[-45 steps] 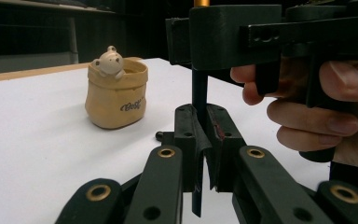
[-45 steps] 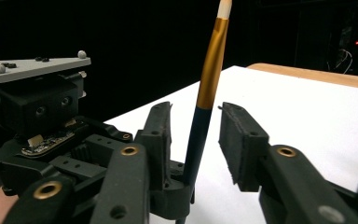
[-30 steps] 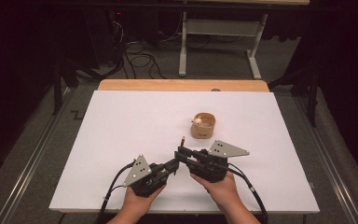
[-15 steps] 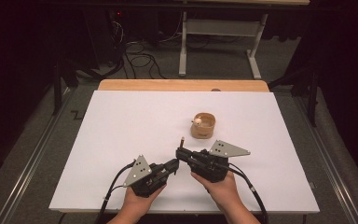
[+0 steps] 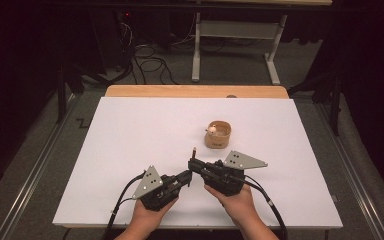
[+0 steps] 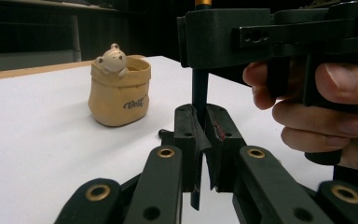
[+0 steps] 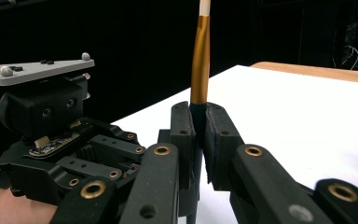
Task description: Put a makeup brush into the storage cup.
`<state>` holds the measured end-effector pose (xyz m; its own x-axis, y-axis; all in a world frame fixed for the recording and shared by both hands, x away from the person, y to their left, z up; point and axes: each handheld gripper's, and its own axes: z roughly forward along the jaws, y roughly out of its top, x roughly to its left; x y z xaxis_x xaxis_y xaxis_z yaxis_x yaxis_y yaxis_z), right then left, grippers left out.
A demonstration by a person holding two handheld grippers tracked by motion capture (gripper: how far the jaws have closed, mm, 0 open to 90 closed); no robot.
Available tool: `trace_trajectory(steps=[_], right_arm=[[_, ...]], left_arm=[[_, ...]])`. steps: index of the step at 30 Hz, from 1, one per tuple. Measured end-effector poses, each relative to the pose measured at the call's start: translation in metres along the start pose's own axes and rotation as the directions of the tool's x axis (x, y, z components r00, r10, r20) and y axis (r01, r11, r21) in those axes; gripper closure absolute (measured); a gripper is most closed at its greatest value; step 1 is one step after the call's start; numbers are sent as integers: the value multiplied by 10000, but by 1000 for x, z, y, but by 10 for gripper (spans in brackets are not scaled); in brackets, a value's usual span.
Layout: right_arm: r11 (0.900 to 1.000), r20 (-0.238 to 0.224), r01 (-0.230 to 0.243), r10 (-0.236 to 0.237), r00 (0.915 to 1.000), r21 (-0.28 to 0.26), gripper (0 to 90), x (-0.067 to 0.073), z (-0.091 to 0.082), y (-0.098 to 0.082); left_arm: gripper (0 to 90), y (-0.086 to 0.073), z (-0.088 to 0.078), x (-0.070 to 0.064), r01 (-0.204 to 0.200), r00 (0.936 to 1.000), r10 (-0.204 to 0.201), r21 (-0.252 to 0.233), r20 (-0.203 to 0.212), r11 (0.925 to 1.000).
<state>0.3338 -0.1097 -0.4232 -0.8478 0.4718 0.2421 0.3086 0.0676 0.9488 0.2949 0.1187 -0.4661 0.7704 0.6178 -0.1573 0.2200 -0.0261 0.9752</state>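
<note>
Gripping one upright pencil (image 7: pixel 199 60), the left gripper (image 5: pixel 189 175) and right gripper (image 5: pixel 194 165) hide its lower end between clamped jaws near the table (image 5: pixel 130 130)'s front edge. Since the earlier frame, the right jaws have just closed on it.

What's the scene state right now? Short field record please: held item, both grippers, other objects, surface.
held item: thin upright pen with black barrel, gold band and white tip, clamped by both grippers at once
left gripper: shut on the pen's black barrel, lower grip
right gripper: shut on the pen just below the gold band
other objects: small tan sack-shaped ceramic pot with a bear figure on its rim, standing apart, beyond the grippers
surface: white tabletop with a wooden strip at the far edge
</note>
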Motion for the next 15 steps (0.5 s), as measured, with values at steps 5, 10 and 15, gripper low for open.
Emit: trace_trajectory(steps=[5,10,15], right_arm=[[10000,4,50,-50,10000,-5,844,0,0,0],[10000,2,65,-65,10000,-16,844,0,0,0],[10000,30,70,-70,10000,10,844,1,0,0]], left_arm=[[834,0,0,0,-15,10000,15,24,6,10000],[832,1,0,0,-9,10000,9,41,7,10000],[780,1,0,0,11,10000,-11,73,40,10000]])
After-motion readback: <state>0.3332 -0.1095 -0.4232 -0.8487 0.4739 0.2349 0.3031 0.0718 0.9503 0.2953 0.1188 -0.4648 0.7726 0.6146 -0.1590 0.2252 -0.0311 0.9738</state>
